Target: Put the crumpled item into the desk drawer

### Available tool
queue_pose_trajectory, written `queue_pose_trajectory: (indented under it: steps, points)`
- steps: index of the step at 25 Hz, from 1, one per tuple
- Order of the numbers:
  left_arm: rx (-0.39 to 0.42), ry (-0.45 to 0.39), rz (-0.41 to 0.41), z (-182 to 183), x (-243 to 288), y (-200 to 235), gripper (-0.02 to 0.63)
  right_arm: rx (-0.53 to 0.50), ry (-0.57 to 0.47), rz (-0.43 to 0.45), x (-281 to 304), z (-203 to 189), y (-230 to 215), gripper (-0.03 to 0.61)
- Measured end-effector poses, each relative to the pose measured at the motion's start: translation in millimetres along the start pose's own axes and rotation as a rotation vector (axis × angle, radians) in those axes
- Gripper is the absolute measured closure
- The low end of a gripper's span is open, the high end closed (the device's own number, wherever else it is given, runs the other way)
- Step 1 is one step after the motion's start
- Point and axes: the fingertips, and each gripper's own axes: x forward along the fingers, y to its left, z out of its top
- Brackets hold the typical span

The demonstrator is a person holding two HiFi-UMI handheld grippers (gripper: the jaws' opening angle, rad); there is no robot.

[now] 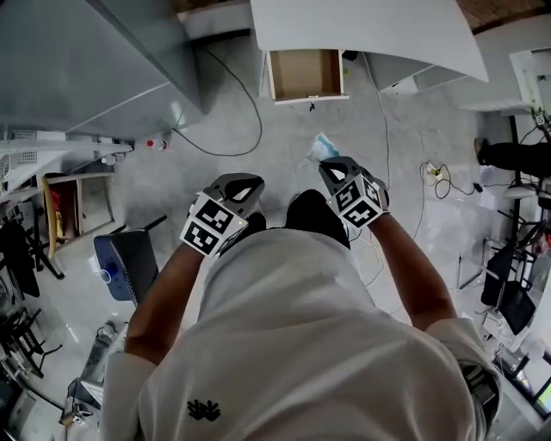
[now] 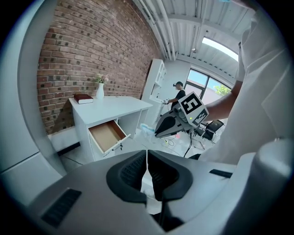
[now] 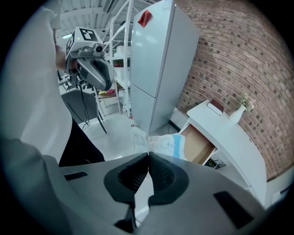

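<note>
The crumpled item (image 3: 167,144) sat right at the tips of the right gripper (image 3: 148,155), sticking out past them toward the open drawer (image 3: 198,146) but well short of it. In the head view the crumpled item (image 1: 323,148) hung just beyond the right gripper (image 1: 331,165), above the pale floor (image 1: 258,172), with the drawer (image 1: 306,76) farther ahead under the white desk (image 1: 370,26).

The right gripper's jaws were pressed together and pinched an edge of the item between their tips. The left gripper (image 2: 147,153) had its jaws closed too, pad against pad, with nothing between them. It was held at the person's left (image 1: 244,185), level with the right gripper and apart from the item.

The item was a thin, wrinkled sheet or wrapper, mostly white, with a light blue band on one side and faint markings that could not be read. From the left gripper view it showed as a small pale blue-white wad (image 2: 146,128) at the nose of the right gripper (image 2: 158,133), in front of the drawer (image 2: 107,135), which stood pulled out with its brown inside showing
</note>
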Motion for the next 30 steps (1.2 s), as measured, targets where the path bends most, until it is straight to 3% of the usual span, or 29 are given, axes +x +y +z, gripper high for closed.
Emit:
queue_pose_trajectory:
  steps: [8,18,23,30]
  points:
    - [-0.029,-0.003,0.071,32,35,51,0.584,-0.111,0.032,0.010,48,-6,-88,0.549]
    - [-0.098,0.030,0.139,104,119,131,0.584,-0.304,0.076,0.086,172,-11,-230,0.549]
    - [-0.104,0.075,0.199,132,154,148,0.584,-0.408,0.097,0.108,223,-29,-284,0.549]
    - [-0.211,0.095,0.234,142,188,184,0.584,-0.467,0.159,0.139,314,-53,-341,0.549]
